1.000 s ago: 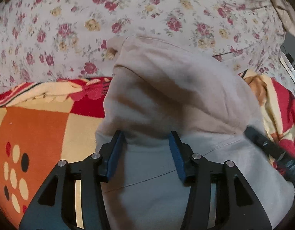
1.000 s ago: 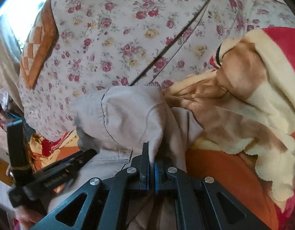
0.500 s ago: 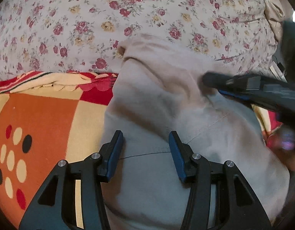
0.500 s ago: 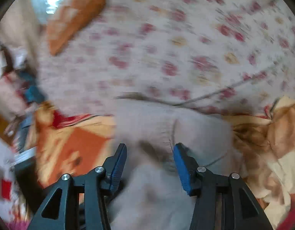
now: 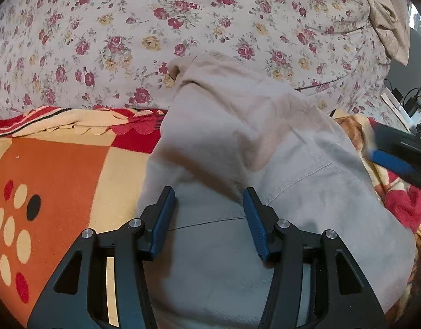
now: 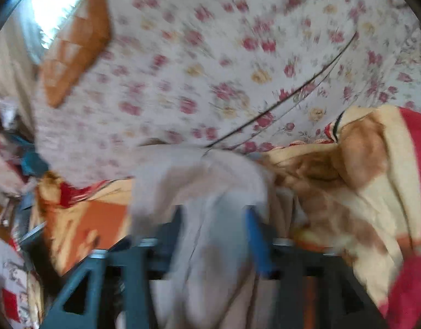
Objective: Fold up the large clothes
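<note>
the beige garment (image 5: pixel 237 142) lies bunched on an orange, red and cream patterned blanket (image 5: pixel 59 181), its far end resting against a floral quilt (image 5: pixel 128 35) that fills the upper part of the left wrist view. the cloth is folded over itself, with a thick rolled ridge running from the upper middle down toward the right, and a stitched seam crossing the flatter grey-beige panel lower right. the left gripper (image 5: pixel 209 211) sits low over the near part of the garment with its blue-padded fingers (image 5: pixel 162 219) spread wide apart; fabric shows between them but nothing is pinched. at the right edge of this view the right gripper (image 5: pixel 396 153) appears as a dark body with a blue pad, blurred, just beside the garment's right side and above the blanket. a tan cloth (image 5: pixel 388 19) hangs at the top right corner.

the right wrist view is heavily smeared by motion. the beige garment (image 6: pixel 205 192) is at centre, draped down between the right gripper's fingers (image 6: pixel 255 244), which stand apart on either side of the fabric, released rather than clamped. the floral quilt (image 6: pixel 210 68) lies beyond, the rumpled blanket (image 6: pixel 361 181) to the right, and an orange patchwork pillow (image 6: pixel 76 49) at the upper left.
</note>
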